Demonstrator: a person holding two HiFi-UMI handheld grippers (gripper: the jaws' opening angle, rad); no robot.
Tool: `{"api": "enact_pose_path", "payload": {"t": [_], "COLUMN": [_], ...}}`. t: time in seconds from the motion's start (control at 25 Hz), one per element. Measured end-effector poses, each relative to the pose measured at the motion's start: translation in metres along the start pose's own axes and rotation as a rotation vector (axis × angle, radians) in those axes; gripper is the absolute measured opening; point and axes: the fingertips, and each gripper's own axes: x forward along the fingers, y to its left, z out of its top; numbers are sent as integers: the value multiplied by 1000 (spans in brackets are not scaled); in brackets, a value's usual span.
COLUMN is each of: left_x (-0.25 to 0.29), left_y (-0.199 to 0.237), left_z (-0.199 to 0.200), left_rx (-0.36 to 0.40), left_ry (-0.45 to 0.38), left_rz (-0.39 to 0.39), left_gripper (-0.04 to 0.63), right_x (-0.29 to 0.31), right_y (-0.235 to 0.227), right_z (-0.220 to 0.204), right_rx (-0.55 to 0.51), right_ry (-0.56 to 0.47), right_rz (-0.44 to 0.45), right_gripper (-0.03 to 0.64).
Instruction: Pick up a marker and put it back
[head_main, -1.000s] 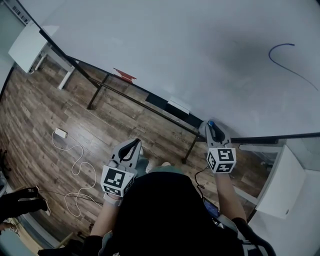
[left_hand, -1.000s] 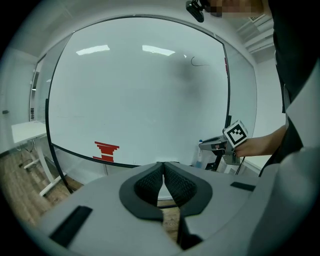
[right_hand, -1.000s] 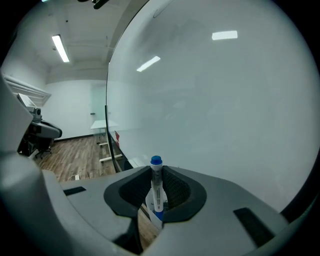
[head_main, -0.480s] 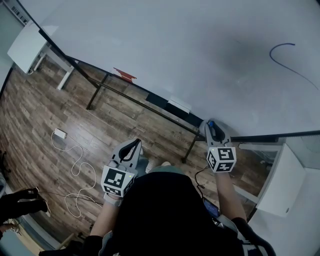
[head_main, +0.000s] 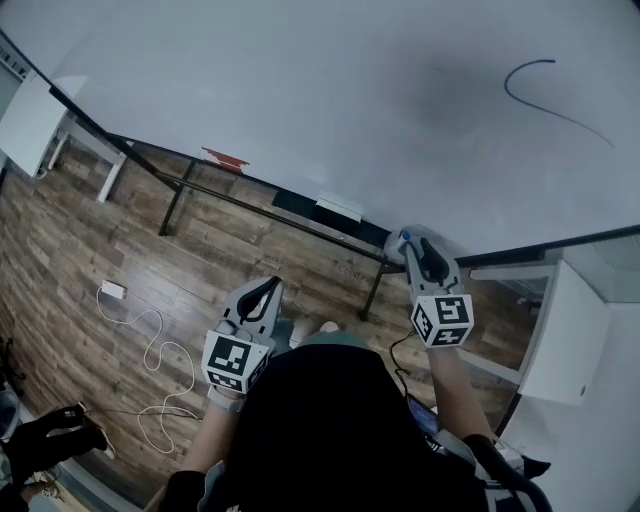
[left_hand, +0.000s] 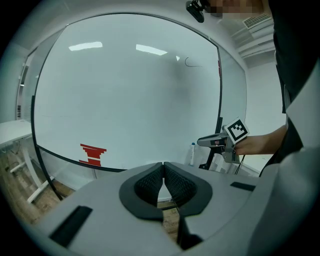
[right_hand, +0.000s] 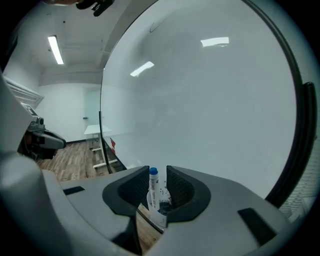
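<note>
Your left gripper (head_main: 266, 287) hangs over the brown wood-plank floor (head_main: 80, 230), near you, its jaws pressed together on nothing. Further right, at the bottom edge of the large white whiteboard (head_main: 300, 90), your right gripper (head_main: 416, 242) straddles the upright white marker with the blue cap (right_hand: 153, 186). Its jaws have just been opening. A gap shows on the marker's right side, and the left pad seems to stand just beside it rather than pressing.
</note>
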Motion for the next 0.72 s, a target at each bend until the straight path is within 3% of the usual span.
{"api": "enact_pose_path", "payload": {"t": [0.72], "left_x": [56], "left_y": [-53], "left_z": [33], "left_rx": [62], "left_ry": [-23], "left_rz": [-284], "left_gripper": [23], "right_x": [-105], "right_y": [-13], "right_z": [-1], "right_rx": [92], "right_ry": [-46], "right_rz": [-225], "right_gripper": [109]}}
